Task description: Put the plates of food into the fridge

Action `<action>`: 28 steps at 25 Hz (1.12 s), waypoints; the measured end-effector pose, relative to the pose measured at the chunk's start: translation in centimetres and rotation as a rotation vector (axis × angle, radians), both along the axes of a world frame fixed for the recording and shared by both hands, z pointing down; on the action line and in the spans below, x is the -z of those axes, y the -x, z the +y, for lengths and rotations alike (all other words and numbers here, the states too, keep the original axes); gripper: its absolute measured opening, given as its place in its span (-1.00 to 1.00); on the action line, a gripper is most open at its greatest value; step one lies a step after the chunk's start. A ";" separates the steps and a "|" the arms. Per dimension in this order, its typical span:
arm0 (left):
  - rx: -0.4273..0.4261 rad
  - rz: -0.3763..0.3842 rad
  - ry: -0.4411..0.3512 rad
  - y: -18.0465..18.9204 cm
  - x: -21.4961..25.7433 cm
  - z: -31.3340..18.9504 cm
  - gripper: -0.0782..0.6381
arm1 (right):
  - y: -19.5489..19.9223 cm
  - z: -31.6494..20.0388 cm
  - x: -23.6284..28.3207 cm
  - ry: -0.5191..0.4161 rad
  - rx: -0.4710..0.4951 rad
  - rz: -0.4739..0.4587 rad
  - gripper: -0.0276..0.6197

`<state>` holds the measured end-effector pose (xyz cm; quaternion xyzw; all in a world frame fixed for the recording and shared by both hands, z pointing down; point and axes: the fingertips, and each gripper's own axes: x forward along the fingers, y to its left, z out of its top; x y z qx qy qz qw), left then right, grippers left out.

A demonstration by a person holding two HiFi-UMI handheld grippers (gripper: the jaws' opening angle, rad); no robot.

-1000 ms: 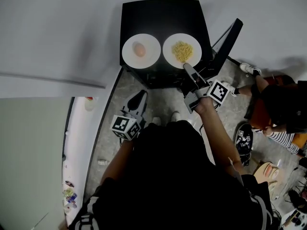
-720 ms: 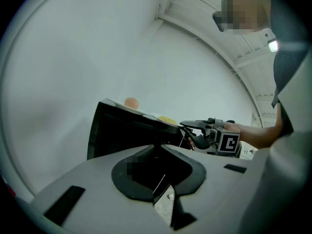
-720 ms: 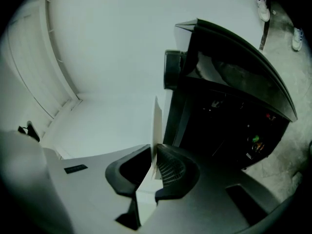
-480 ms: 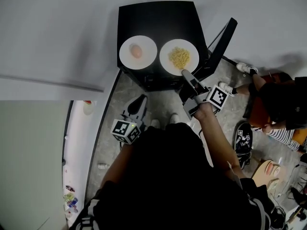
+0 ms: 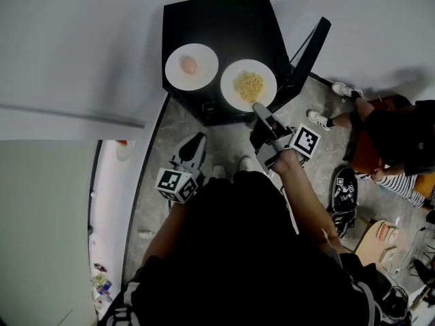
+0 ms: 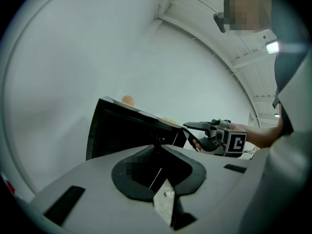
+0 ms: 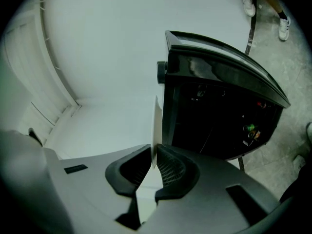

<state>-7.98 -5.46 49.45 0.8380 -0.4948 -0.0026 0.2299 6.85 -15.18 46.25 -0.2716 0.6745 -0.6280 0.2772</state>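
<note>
A black square tabletop [image 5: 224, 19] carries two round white plates side by side, not touching. The left plate [image 5: 204, 75] holds one pinkish egg-shaped piece [image 5: 188, 64]. The right plate [image 5: 231, 97] holds yellow noodles [image 5: 249, 85], and its near rim appears to jut past the front edge.

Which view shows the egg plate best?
Head view: the whole egg plate seen from above on the fridge top. Left gripper view catches only the egg above the fridge's edge. Right gripper view doesn't show it.
</note>
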 end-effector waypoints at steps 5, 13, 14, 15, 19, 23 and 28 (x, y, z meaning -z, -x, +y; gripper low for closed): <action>-0.001 0.000 0.004 0.2 -0.1 1.3 -0.63 | 0.1 1.7 0.2 -0.005 0.003 0.001 -0.76; -0.010 0.008 0.003 0.3 -0.3 1.7 -0.63 | 0.4 3.3 0.3 0.002 0.015 -0.002 -0.76; -0.010 0.010 0.003 0.4 -0.3 1.8 -0.63 | 0.5 3.6 0.3 0.002 0.017 -0.001 -0.76; -0.010 0.011 0.004 0.4 -0.3 1.8 -0.63 | 0.5 3.8 0.2 0.003 0.019 -0.001 -0.76; -0.015 0.014 0.009 0.4 -0.4 2.4 -0.63 | 0.4 4.9 0.2 0.009 0.021 -0.004 -0.76; -0.018 0.016 0.012 0.4 -0.5 3.3 -0.63 | 0.2 6.3 -0.1 0.012 0.023 -0.005 -0.76; -0.018 0.011 0.008 0.3 -0.4 3.2 -0.63 | -0.1 6.9 -0.8 0.020 0.032 -0.008 -0.76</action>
